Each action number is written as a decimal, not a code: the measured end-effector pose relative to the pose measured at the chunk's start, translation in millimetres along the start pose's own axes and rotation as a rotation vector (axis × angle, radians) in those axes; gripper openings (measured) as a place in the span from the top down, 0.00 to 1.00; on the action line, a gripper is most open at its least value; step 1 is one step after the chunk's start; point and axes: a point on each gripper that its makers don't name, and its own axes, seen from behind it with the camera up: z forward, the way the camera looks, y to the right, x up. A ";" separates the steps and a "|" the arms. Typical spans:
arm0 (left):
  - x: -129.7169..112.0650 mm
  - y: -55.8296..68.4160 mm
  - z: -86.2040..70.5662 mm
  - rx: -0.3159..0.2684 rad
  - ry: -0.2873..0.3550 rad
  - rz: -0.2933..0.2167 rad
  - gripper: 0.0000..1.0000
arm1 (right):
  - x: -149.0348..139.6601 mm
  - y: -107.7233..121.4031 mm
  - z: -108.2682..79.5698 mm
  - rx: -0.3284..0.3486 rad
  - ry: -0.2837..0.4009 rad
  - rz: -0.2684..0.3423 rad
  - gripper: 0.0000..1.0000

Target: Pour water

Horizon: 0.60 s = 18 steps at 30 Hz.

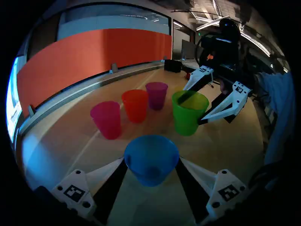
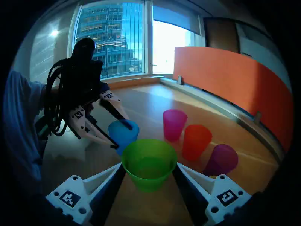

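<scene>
Left gripper view: a blue plastic cup (image 1: 151,150) is clasped near centre by the left gripper (image 1: 151,161); pink, orange and purple plastic cups (image 1: 135,105) are ranged beyond on the wooden tabletop (image 1: 75,147). Right gripper view: a green plastic cup (image 2: 149,158) is grasped by the right gripper (image 2: 148,166).

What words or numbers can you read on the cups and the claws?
None can be read.
Cups, all plain: blue cup, green cup, pink cup, orange cup, purple cup.
Squares on left claw and right claw: black-and-white patterns, not letters.
</scene>
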 end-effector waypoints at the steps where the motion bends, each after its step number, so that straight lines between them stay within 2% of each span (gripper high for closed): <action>1: -1.1 0.4 0.1 0.000 -0.001 0.002 0.13 | -0.7 -0.4 0.3 0.000 -0.001 -0.001 0.11; 9: -8.3 -0.4 -0.3 0.015 -0.016 0.017 0.13 | -4.9 -2.3 2.4 -0.007 -0.011 -0.004 0.11; 13: -9.7 -2.7 -0.4 0.029 -0.027 0.018 0.02 | -8.3 -2.4 4.7 -0.013 -0.014 -0.007 0.11; 18: -13.0 -2.6 -2.3 0.039 -0.041 0.019 0.00 | -16.8 -1.4 9.2 -0.022 -0.026 -0.011 0.11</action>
